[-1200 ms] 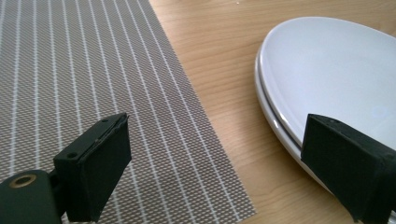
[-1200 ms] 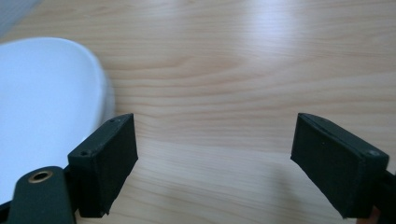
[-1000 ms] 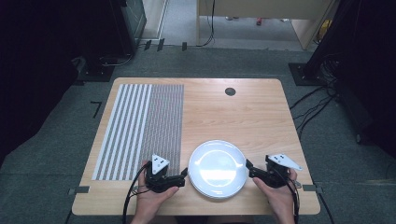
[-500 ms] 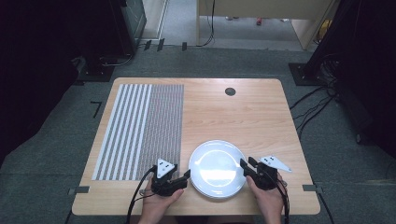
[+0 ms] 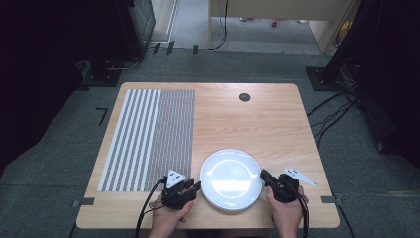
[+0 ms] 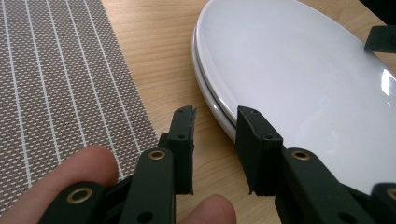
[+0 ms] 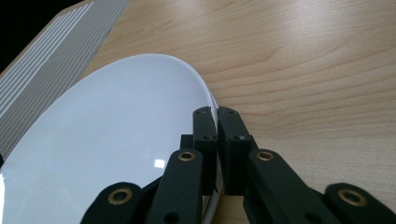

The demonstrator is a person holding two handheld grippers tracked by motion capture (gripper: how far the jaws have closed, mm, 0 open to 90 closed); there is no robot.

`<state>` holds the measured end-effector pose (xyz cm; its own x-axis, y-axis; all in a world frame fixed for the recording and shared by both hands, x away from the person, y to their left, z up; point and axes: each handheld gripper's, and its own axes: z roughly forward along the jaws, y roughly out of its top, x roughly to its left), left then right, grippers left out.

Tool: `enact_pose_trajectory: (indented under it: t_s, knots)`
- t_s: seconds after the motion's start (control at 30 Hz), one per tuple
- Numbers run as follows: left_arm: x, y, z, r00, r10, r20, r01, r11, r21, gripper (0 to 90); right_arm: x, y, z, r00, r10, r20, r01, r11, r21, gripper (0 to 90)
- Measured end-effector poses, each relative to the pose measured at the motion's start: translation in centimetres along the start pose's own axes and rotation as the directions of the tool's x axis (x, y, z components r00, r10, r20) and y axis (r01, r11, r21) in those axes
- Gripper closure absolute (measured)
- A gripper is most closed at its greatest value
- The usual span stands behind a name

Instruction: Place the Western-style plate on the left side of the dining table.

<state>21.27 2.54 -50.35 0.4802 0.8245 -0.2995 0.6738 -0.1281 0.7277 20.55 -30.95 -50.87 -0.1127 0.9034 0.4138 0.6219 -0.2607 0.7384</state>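
A white plate [image 5: 230,179] lies flat near the table's front edge, right of centre. My left gripper [image 5: 194,187] is at its left rim. In the left gripper view the plate [image 6: 299,79] shows a second white edge under its rim. The left gripper [image 6: 215,122] is open there, one jaw over the wood and the other over the rim. My right gripper [image 5: 264,176] is at the plate's right rim. In the right gripper view its jaws are pressed together at the gripper tip [image 7: 217,114], where the plate's [image 7: 107,135] rim runs into the seam between them.
A striped woven placemat [image 5: 151,139] covers the left part of the wooden table [image 5: 247,124]. A small dark round hole [image 5: 243,97] sits near the far edge. A hand holds each gripper at the front edge, with cables trailing off it.
Both grippers have moved inward to the plate. The right one slid left onto the right rim, and the left one edged right to the left rim.
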Motion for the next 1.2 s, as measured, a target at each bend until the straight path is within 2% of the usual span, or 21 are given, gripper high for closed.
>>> enact_pose_trajectory:
  t_s: [0.17,0.2,0.23,0.27,0.37,0.43,0.6,0.7,0.87,0.93,1.1,1.2]
  knots:
    - [0.3,0.1,0.0,0.9997,-0.016,0.019,0.016,0.9999,0.004,68.4,-0.2,0.0,0.0,0.9998,0.019,-0.011,-0.019,1.0,0.002,88.1]
    - [0.4,0.1,-0.1,0.9989,-0.032,0.036,0.032,0.9995,-0.001,67.7,-0.2,0.1,0.0,0.9994,0.03,-0.017,-0.03,1.0,0.004,88.1]
    - [0.4,0.1,-0.1,0.9989,-0.032,0.036,0.032,0.9995,-0.001,66.9,-0.3,0.1,-0.1,0.999,0.04,-0.021,-0.04,0.999,0.009,88.2]
    - [0.4,0.3,-0.3,0.9969,-0.048,0.063,0.048,0.9988,-0.004,66.5,-0.4,0.1,-0.1,0.9987,0.046,-0.024,-0.046,0.999,0.01,88.2]
    - [0.3,0.4,-0.4,0.9957,-0.041,0.082,0.042,0.9991,-0.004,64.4,-0.4,0.1,-0.1,0.9983,0.053,-0.024,-0.052,0.999,0.012,88.3]
    - [-0.2,0.2,-0.1,0.9971,-0.015,0.075,0.015,0.9999,0.006,63.0,-0.3,0.1,-0.1,0.9977,0.057,-0.037,-0.056,0.998,0.024,88.4]
    - [-0.4,0.0,0.2,0.9959,0.002,0.09,-0.004,0.9998,0.02,64.0,-0.4,0.1,-0.1,0.9963,0.073,-0.045,-0.072,0.997,0.031,88.1]
    - [-0.1,0.2,0.1,0.9939,-0.014,0.109,0.011,0.9995,0.028,66.6,-0.7,0.0,0.0,0.9924,0.103,-0.067,-0.1,0.994,0.043,87.1]
    - [0.1,0.3,0.0,0.9932,-0.026,0.113,0.022,0.9992,0.032,69.1,-0.5,-0.1,0.0,0.9937,0.094,-0.06,-0.092,0.995,0.042,87.1]
    - [0.3,0.4,-0.1,0.9914,-0.034,0.126,0.03,0.9988,0.039,69.9,-0.6,-0.2,-0.1,0.9916,0.111,-0.067,-0.108,0.993,0.042,87.2]
    - [0.5,0.5,-0.1,0.9897,-0.036,0.139,0.03,0.9985,0.046,68.7,-0.5,-0.2,-0.2,0.992,0.107,-0.066,-0.104,0.993,0.049,87.3]
    - [0.8,0.7,-0.2,0.9907,-0.023,0.134,0.016,0.9987,0.048,66.7,-0.7,-0.2,-0.2,0.9869,0.133,-0.091,-0.128,0.99,0.059,87.9]
